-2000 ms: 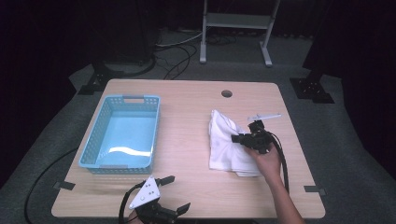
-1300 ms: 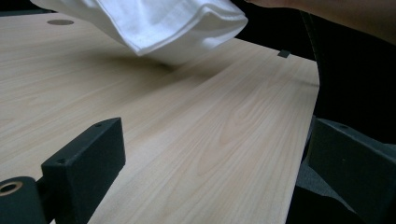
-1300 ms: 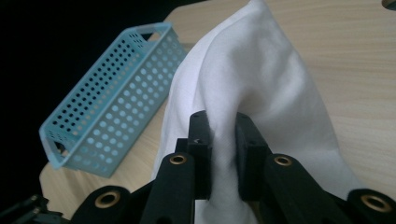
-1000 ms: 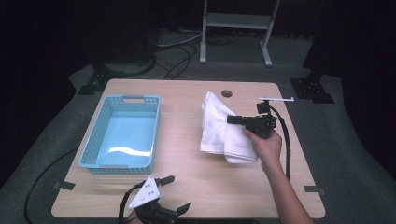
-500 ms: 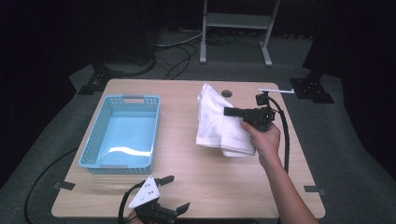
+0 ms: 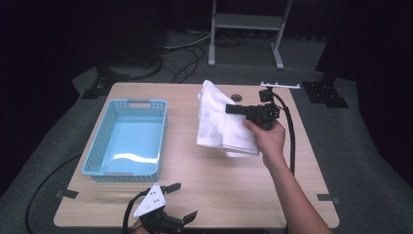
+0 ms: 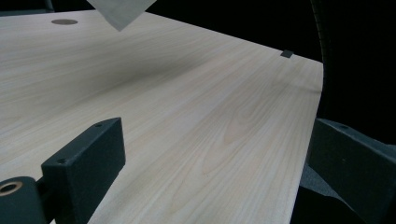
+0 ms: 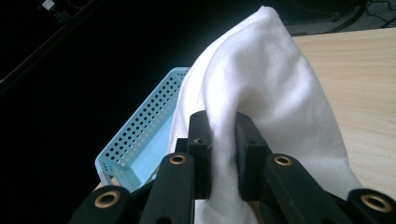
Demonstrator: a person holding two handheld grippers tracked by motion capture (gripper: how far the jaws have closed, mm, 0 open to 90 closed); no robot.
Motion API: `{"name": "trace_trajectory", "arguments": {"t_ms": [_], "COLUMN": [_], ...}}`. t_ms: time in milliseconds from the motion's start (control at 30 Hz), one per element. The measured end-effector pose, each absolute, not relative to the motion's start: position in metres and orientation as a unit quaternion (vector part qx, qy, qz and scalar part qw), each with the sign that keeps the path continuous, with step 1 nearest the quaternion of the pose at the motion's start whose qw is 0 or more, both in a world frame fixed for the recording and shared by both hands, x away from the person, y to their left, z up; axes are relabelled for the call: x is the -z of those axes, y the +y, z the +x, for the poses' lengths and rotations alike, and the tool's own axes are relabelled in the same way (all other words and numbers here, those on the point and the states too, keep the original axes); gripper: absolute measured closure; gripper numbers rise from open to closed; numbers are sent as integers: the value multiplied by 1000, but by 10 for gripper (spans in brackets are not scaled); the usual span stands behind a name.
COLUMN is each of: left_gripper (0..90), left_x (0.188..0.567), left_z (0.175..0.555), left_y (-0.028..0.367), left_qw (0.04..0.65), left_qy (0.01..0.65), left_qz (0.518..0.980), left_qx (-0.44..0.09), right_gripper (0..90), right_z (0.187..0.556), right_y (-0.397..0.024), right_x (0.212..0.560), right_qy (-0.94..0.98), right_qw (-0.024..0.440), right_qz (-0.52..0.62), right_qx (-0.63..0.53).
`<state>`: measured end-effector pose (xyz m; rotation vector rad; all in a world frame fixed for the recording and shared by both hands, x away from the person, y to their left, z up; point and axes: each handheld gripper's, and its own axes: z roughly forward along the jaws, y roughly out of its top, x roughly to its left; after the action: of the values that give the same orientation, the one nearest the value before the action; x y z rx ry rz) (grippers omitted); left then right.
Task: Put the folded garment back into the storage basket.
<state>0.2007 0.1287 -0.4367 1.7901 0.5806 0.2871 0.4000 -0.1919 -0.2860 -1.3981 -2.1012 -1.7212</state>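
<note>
High view: the right hand-held gripper [image 6: 234, 108], at centre right of the frame, has its jaws clamped on a fold of a white cloth [image 6: 221, 127]; the cloth hangs from the grip, its lower folds over the table [image 6: 195, 195] right of centre, though whether they touch the wood cannot be told. Right gripper view: both black jaws pinch the cloth [image 8: 261, 93], with the blue basket [image 8: 140, 140] beyond at left. The step in hand is judged to be the lift and carry of the cloth. The next move would call for a sweep toward the basket [image 6: 127, 139] at left of the frame, high enough for the trailing folds to pass its near wall, then a release over its bare floor. Bare wood lies between cloth and basket, so the path is free. The left hand-held gripper [image 6: 178, 202], jaws apart and holding nothing, rests at the table's bottom edge, well apart from that path.
</note>
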Motion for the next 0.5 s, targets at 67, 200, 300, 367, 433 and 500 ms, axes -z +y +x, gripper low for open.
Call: {"name": "trace_trajectory", "arguments": {"t_ms": [67,200,300,367,433,500], "left_gripper": [41,41,41,41,41,41], "left_x": [437,437,437,437,437,437], "left_z": [201,201,201,201,201,201], "left_y": [129,129,129,129,129,129], "left_qw": [581,582,581,581,582,582], "left_qy": [249,250,249,249,249,250], "left_qz": [765,764,765,765,765,764], "left_qx": [-123,-122,-122,-122,-122,-122], "right_gripper": [796,795,796,796,796,796], "right_z": [401,403,405,406,407,408], "right_y": [-189,-184,-180,-177,-175,-172], "right_x": [285,282,278,277,275,274], "right_qy": [-688,-687,-685,-683,-684,-685], "right_qw": [43,49,55,58,59,59], "right_qz": [-456,-452,-449,-446,-444,-444], "right_qx": [563,567,571,575,575,575]}}
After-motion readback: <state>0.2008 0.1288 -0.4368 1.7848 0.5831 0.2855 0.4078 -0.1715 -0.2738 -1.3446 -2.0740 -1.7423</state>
